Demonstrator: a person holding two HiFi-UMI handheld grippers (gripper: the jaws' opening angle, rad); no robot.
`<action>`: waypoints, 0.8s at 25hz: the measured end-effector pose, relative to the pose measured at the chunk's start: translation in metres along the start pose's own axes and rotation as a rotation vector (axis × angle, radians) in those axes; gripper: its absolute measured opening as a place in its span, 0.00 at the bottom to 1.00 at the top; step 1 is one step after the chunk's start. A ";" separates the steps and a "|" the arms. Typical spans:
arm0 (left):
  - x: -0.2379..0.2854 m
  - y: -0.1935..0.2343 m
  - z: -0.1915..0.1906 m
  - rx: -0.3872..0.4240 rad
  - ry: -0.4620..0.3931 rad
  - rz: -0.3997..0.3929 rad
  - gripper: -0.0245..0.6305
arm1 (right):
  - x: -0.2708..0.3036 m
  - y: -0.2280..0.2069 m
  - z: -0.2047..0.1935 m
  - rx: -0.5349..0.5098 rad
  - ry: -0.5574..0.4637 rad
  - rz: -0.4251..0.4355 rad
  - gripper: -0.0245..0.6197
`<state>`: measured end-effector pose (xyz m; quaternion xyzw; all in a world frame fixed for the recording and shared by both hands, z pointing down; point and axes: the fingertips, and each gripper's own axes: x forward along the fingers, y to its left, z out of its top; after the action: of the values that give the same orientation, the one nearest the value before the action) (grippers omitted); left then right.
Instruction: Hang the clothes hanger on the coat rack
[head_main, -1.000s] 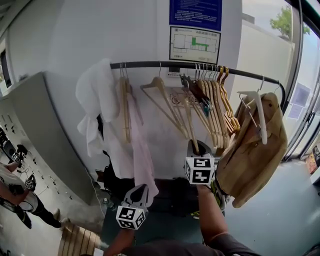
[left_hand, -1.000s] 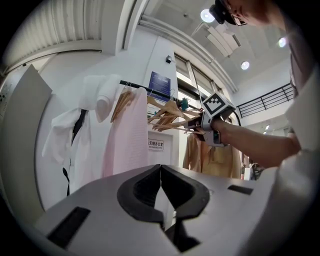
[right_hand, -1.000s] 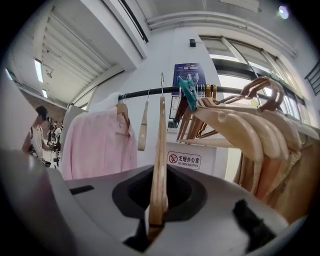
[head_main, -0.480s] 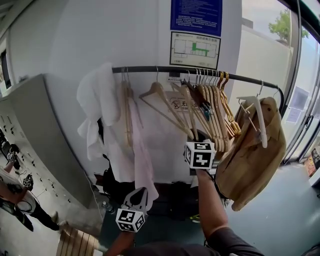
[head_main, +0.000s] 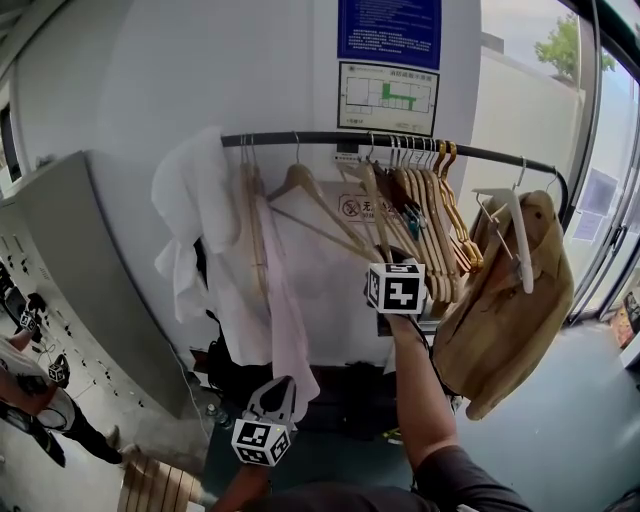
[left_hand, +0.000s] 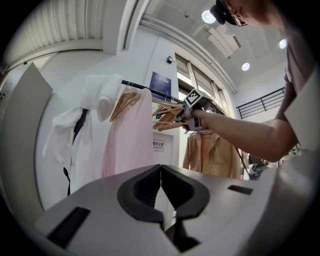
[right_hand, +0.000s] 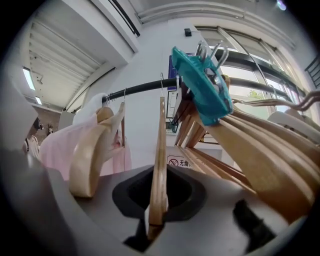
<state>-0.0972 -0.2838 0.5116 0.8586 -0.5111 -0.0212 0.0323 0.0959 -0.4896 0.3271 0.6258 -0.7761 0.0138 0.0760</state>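
Up at the coat rack (head_main: 270, 136), the right gripper (right_hand: 157, 202) is clamped on one arm of a wooden clothes hanger (right_hand: 160, 145). Its wire hook reaches the rail, though I cannot tell whether it is seated. Hanging looks nearly done: next, settle the hook and let go. The left gripper (left_hand: 161, 182) hangs low, jaws together, empty. No container shows; the rail carries other hangers (head_main: 430, 220), a pink garment (head_main: 285, 320) and a tan jacket (head_main: 500, 320).

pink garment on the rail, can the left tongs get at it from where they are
Probably yes. The left tongs, shut and empty, point toward the pale pink fabric garment with nothing between. The right tongs, gripping a light wooden hanger, are higher and aside.
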 end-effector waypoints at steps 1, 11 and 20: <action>0.000 0.001 0.001 0.001 -0.001 0.000 0.05 | 0.002 0.001 0.001 0.001 0.005 0.002 0.08; -0.007 0.005 -0.007 -0.007 0.019 0.005 0.05 | 0.008 0.002 -0.006 0.006 0.020 -0.001 0.08; -0.004 0.004 -0.006 -0.009 0.016 -0.004 0.05 | 0.011 0.004 -0.004 0.010 0.013 0.005 0.08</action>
<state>-0.1027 -0.2817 0.5179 0.8597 -0.5089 -0.0168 0.0403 0.0901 -0.4987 0.3331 0.6240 -0.7772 0.0222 0.0780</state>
